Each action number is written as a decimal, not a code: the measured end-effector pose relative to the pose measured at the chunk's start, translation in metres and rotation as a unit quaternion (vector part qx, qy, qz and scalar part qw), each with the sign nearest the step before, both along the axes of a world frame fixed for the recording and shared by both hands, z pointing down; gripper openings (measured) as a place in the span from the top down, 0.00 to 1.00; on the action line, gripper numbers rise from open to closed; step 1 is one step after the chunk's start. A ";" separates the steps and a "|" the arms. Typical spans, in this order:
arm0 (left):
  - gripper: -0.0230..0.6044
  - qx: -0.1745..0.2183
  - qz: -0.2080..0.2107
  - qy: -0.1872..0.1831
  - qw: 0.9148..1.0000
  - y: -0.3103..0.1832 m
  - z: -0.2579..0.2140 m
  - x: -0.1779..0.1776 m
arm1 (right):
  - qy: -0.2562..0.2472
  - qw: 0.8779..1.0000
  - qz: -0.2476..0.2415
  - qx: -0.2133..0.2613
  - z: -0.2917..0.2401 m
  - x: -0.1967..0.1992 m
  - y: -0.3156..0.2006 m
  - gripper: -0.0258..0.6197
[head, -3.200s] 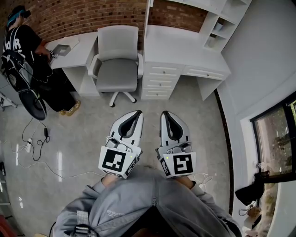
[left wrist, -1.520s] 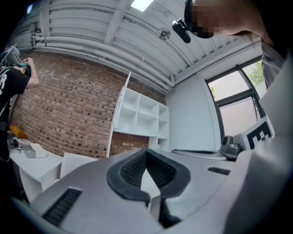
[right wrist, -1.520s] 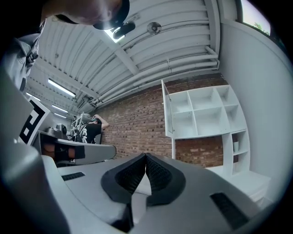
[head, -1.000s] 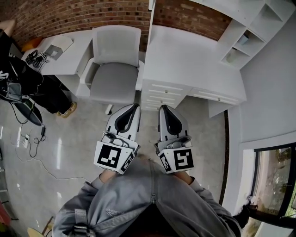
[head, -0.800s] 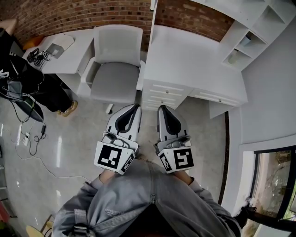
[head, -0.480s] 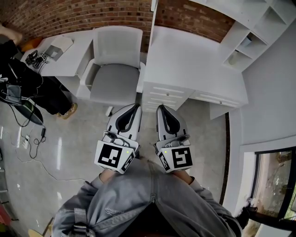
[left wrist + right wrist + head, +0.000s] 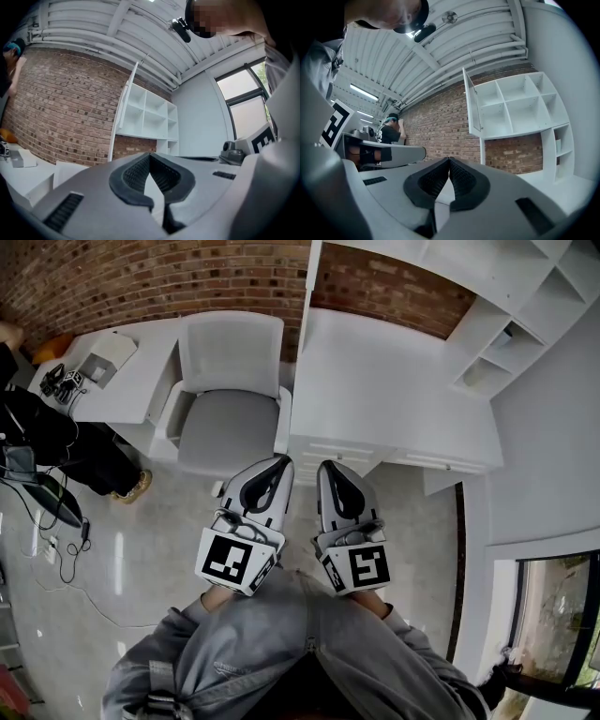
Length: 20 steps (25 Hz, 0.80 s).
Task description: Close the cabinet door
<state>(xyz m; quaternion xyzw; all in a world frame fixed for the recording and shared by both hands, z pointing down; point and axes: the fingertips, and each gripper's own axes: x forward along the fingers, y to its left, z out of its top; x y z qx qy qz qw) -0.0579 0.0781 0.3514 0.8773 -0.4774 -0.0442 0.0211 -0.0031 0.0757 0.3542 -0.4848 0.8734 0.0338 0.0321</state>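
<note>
Both pairs of jaws are pressed tip to tip with nothing between them. The left gripper (image 7: 284,461) and the right gripper (image 7: 323,466) lie side by side, pointing to 12 o'clock at a white desk (image 7: 394,390) and a grey padded office chair (image 7: 230,418).

The white cabinet door (image 7: 472,101) stands open from the white open-shelf wall cabinet (image 7: 520,105), at 1 o'clock above the right jaws. In the head view only its thin top edge shows, cut off by the frame.

A second person (image 7: 37,442) at 9 o'clock is half out of frame.

The marker cubes (image 7: 232,561) carry black-and-white square patterns, not legible words.
</note>
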 end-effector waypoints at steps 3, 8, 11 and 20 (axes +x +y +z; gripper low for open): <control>0.95 -0.003 0.007 0.001 1.000 -0.026 -0.001 -0.004 | 0.002 1.000 0.003 -0.002 -0.001 -0.006 -0.025 0.92; 0.95 -0.012 0.028 0.000 1.000 -0.063 -0.001 -0.010 | -0.005 1.000 0.015 -0.019 -0.005 -0.018 -0.061 0.92; 0.95 -0.009 0.037 0.005 0.999 -0.086 -0.004 -0.016 | -0.006 1.000 0.021 -0.012 -0.011 -0.026 -0.080 0.92; 0.95 0.002 0.067 0.008 0.998 -0.130 -0.010 -0.022 | 0.002 0.998 0.059 -0.006 -0.014 -0.032 -0.116 0.92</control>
